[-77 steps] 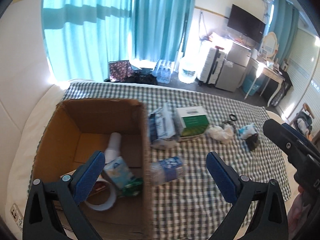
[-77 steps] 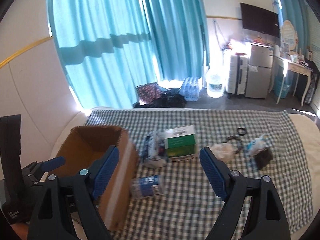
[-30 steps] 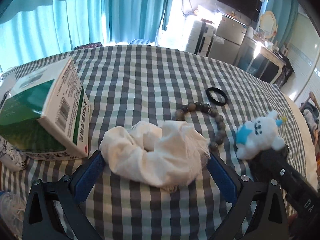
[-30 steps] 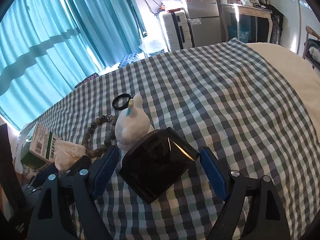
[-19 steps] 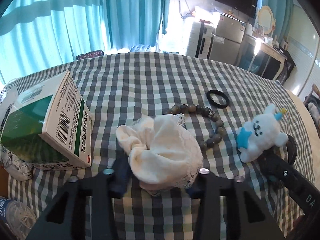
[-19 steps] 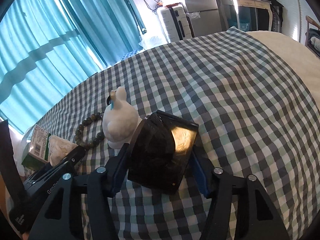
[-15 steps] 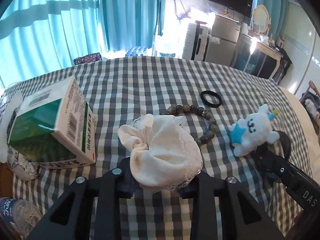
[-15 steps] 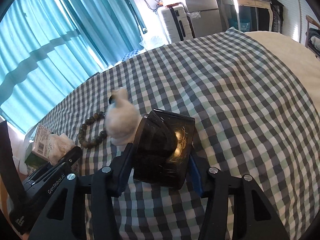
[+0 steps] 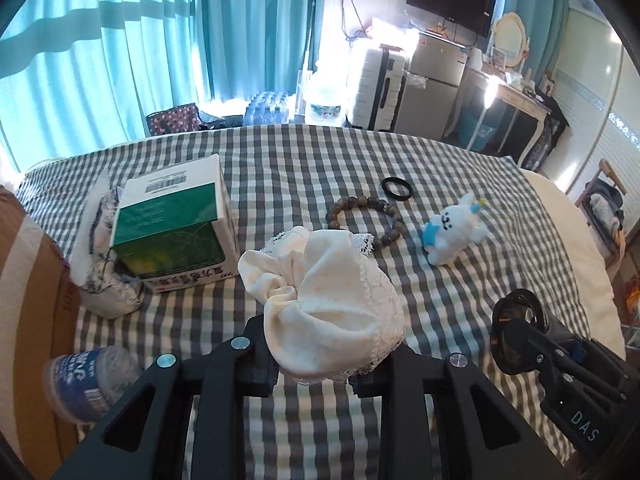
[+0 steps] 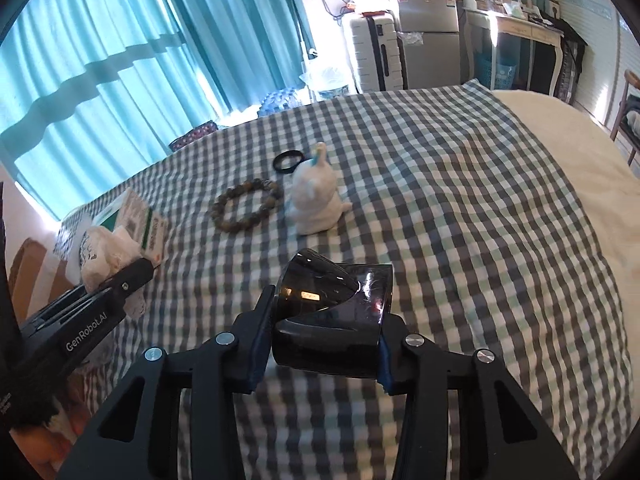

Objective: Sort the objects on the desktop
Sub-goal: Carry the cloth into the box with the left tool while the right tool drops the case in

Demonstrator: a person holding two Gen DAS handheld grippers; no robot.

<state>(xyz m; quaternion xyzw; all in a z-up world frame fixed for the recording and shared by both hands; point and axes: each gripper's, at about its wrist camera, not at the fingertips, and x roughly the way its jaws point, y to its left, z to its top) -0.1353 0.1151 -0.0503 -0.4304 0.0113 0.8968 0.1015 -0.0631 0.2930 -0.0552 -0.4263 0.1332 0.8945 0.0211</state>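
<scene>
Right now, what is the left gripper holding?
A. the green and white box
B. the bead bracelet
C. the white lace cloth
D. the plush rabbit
C: the left gripper is shut on the white lace cloth, while the box, bracelet and rabbit lie apart on the checked cover.

- "GenRobot.AI" runs in white along the black body of the left gripper, at the near left.
- "DAS" shows in white on the right gripper.
- The green and white box carries a barcode and red print, too small to read.
- The bottle label's white lettering is blurred.
</scene>
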